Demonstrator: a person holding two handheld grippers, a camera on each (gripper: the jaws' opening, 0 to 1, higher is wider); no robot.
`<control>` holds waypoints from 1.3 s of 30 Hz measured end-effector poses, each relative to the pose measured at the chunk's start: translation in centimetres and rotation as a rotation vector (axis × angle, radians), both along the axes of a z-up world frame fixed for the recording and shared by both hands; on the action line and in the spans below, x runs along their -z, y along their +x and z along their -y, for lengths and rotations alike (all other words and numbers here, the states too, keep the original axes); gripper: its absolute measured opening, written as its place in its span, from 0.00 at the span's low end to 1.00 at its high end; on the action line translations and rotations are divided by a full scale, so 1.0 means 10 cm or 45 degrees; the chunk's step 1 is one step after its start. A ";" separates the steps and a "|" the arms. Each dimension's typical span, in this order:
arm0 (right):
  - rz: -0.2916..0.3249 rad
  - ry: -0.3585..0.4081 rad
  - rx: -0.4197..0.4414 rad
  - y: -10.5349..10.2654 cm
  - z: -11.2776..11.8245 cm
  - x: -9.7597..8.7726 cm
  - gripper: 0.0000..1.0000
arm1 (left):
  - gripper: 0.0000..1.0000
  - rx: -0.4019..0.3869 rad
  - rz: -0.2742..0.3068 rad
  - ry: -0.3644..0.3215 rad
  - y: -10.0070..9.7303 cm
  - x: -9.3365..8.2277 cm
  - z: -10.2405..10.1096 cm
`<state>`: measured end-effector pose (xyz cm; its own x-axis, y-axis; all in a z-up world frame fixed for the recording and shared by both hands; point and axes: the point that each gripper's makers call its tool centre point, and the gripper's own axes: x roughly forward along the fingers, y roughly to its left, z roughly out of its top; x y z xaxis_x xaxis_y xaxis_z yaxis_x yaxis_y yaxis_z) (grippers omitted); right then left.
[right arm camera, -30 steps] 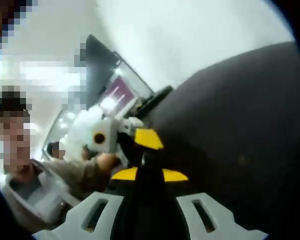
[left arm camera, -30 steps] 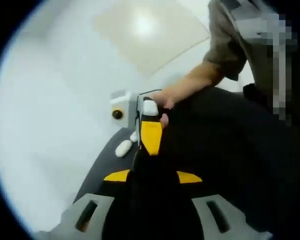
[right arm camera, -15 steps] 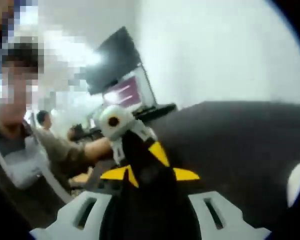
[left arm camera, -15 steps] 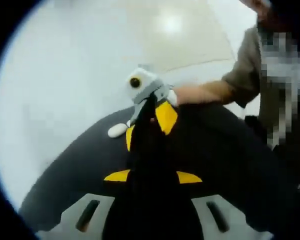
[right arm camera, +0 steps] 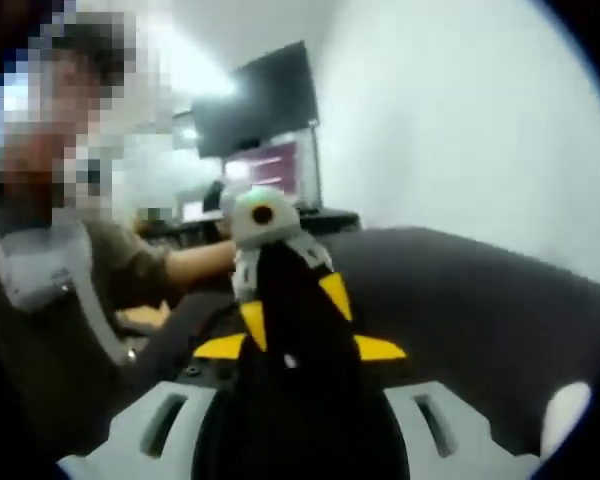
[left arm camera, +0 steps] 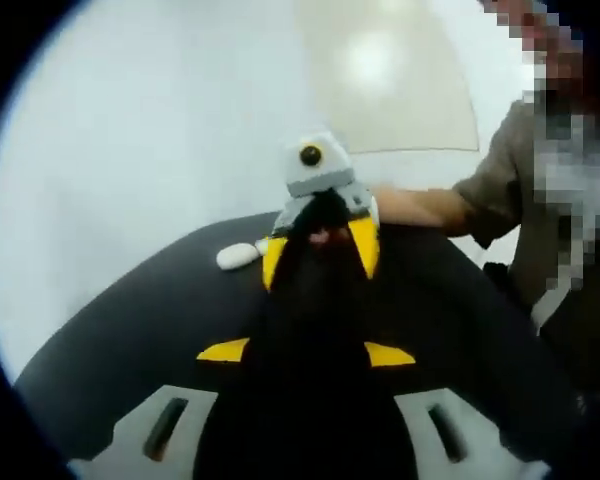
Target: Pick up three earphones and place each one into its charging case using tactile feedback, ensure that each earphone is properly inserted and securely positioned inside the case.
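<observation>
My left gripper (left arm camera: 320, 238) rises as one black mass with yellow patches, its jaws close together. Tip to tip with it stands my right gripper (left arm camera: 322, 212), held by a person's hand. Whatever sits between the meeting tips is hidden, apart from a small pinkish spot. In the right gripper view my right gripper (right arm camera: 286, 265) likewise shows its jaws together, facing the left gripper (right arm camera: 270, 243). A small white oval earphone piece (left arm camera: 237, 256) lies on the dark table (left arm camera: 130, 330) to the left of the tips. Another white piece (right arm camera: 565, 415) lies blurred at the lower right.
A person in a grey-brown short sleeve (left arm camera: 500, 185) stands at the right, forearm (left arm camera: 420, 205) stretched over the table. Beyond the dark table (right arm camera: 460, 290) are a wall screen (right arm camera: 265, 105) and a lit monitor (right arm camera: 270, 165). A pale floor (left arm camera: 130, 150) lies past the table's edge.
Both views have swung. A second ago a white piece showed at the left jaws' tip. The grippers now face each other squarely, tips together, and that piece is hidden.
</observation>
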<state>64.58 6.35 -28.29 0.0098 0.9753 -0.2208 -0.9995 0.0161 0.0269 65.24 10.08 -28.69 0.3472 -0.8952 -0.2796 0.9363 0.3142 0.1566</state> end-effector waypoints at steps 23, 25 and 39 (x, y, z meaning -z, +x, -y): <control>0.104 -0.188 0.084 0.00 -0.27 0.34 0.38 | 0.29 -0.500 0.094 -0.307 0.65 -0.44 -0.63; 0.082 -0.211 0.071 -0.06 -0.25 0.31 0.38 | 0.29 -0.500 0.090 -0.303 0.64 -0.42 -0.65; 0.514 -0.273 0.537 -0.13 0.69 -0.10 0.37 | 0.29 -0.574 0.135 -0.348 0.67 -0.55 -0.81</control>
